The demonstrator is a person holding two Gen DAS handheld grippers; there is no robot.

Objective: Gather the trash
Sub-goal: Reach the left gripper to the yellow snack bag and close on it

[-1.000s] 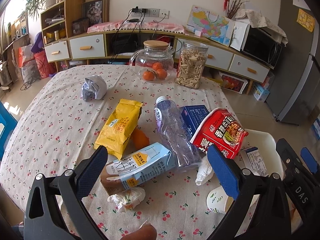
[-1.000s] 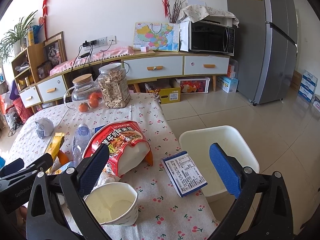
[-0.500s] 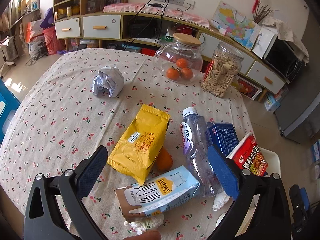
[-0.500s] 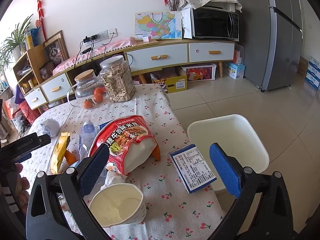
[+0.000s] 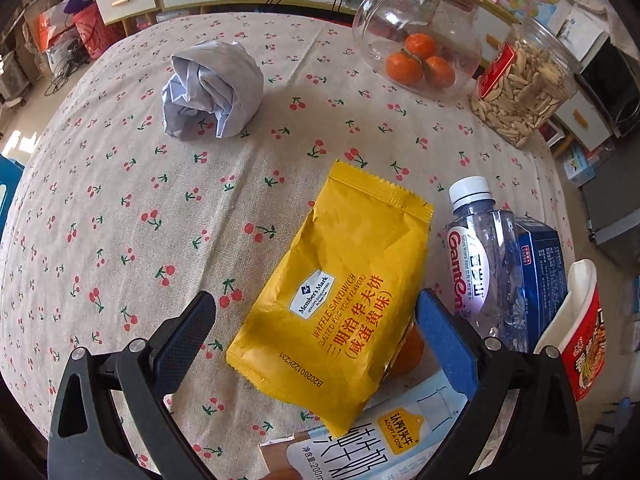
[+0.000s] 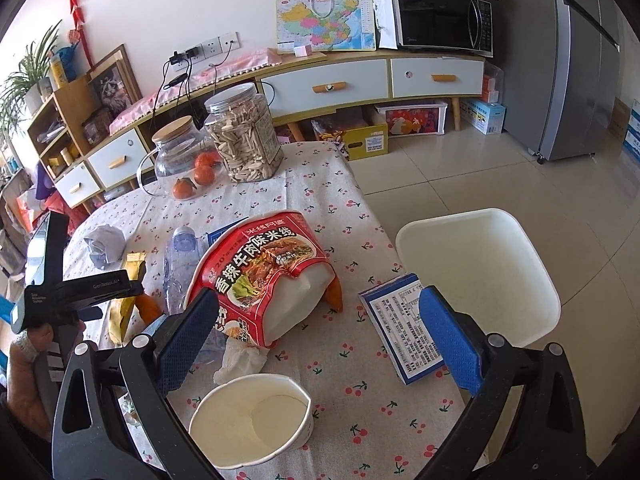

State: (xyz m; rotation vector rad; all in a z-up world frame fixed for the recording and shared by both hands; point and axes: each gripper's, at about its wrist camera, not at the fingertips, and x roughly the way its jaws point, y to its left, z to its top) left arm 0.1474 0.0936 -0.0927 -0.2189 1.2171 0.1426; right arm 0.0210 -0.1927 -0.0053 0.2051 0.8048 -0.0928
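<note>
Left wrist, crinkled yellow foil pouch [image 5: 340, 304], ribbed bottle [image 5: 486, 276]

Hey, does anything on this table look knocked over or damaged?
Yes. The noodle bowl is tipped on its side with its red lid torn partly open, the water bottle lies flat, and a crumpled paper ball sits apart.

A round table in a cherry-print cloth [image 5: 120, 208] carries a crumpled paper ball [image 5: 212, 88] far left, a yellow snack bag [image 5: 340, 292] at centre, a water bottle [image 5: 484, 264] right, and two jars [image 5: 524, 88] far right.
</note>
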